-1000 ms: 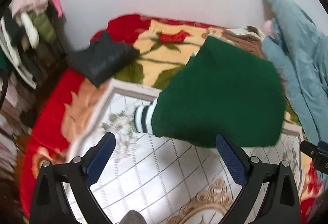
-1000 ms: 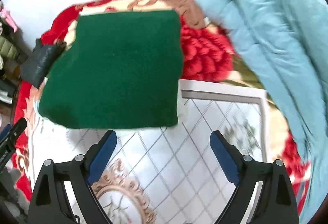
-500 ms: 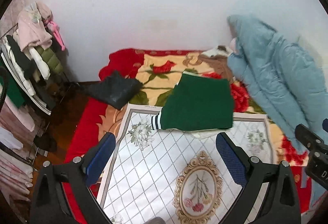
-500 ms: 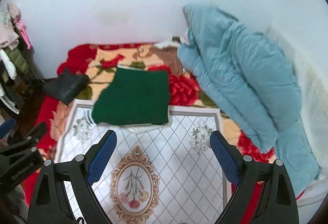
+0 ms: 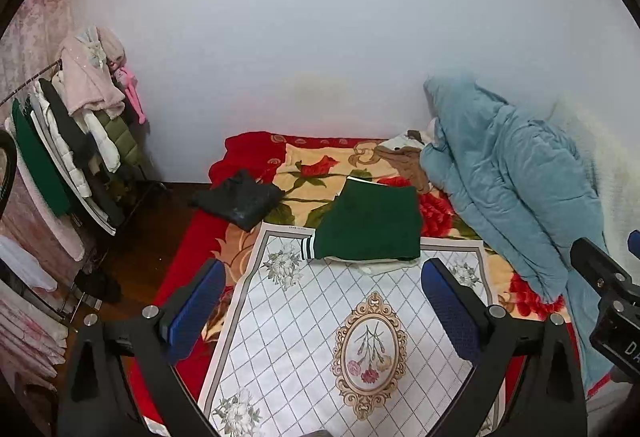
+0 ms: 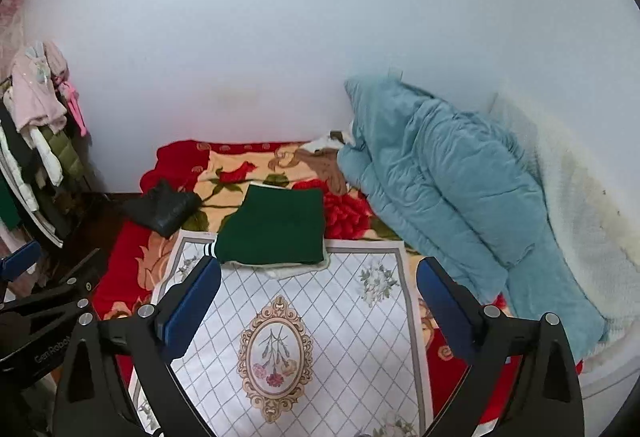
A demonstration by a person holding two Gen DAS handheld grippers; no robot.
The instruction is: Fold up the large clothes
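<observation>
A folded dark green garment with a striped cuff lies at the far edge of the white patterned mat on the bed; it also shows in the right wrist view. A pale garment edge peeks out under it. My left gripper is open and empty, held well above and short of the garment. My right gripper is open and empty, also raised and back from it. The right gripper's body shows at the right edge of the left wrist view.
A light blue quilt is heaped on the right of the bed. A black garment lies at the bed's far left corner. A brown garment sits by the wall. A rack of hanging clothes stands left.
Both grippers have pulled back and risen far from the green garment, which now looks small and lies folded on the mat. Both stay open.
</observation>
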